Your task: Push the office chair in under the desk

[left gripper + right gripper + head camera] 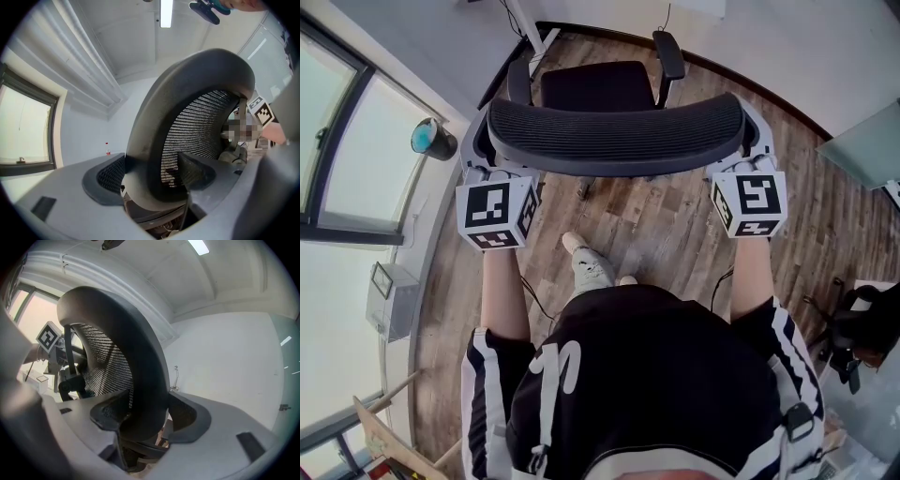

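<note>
The black office chair stands in front of me on the wood floor, its ribbed mesh backrest point(614, 136) towards me and its seat point(598, 86) and armrests beyond. My left gripper point(484, 155) grips the backrest's left end. My right gripper point(750, 141) grips its right end. In the left gripper view the curved backrest frame point(140, 154) sits between the two pads, which press on it, so the left gripper point(154, 183) is shut on it. In the right gripper view the backrest frame point(150, 394) is likewise clamped by the right gripper point(145, 420). A white desk leg point(528, 28) rises just beyond the chair.
A large window point(337, 141) runs along the left, with a teal-topped dark cylinder point(431, 139) by its sill. A glass panel point(862, 150) and dark equipment point(862, 328) stand at the right. The person's foot point(586, 262) and a cable lie on the floor behind the chair.
</note>
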`<state>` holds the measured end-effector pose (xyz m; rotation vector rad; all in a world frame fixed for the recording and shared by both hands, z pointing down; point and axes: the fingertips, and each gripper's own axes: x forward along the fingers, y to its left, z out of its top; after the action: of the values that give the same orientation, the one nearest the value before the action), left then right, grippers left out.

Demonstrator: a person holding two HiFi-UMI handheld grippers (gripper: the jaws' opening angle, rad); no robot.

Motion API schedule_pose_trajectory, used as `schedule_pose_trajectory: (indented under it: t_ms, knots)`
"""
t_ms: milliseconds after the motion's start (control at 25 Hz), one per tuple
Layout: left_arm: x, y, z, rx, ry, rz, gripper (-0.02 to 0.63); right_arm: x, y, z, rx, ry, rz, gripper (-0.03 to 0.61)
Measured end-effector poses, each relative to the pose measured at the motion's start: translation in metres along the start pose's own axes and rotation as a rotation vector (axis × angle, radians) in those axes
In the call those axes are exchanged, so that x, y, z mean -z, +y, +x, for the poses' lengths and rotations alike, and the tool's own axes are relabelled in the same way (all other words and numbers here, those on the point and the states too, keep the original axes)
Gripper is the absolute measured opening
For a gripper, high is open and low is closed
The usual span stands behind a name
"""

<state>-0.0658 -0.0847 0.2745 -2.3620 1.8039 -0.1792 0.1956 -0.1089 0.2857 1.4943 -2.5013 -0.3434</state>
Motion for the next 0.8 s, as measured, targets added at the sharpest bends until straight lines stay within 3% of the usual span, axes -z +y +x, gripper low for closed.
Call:
schedule_pose_trajectory:
  t_ms: [800]
  knots:
    - [0.004, 0.039, 0.035, 0.055, -0.039, -0.004, 0.341, -0.008, 0.007, 0.043, 0.049, 0.006, 0.009, 0.272]
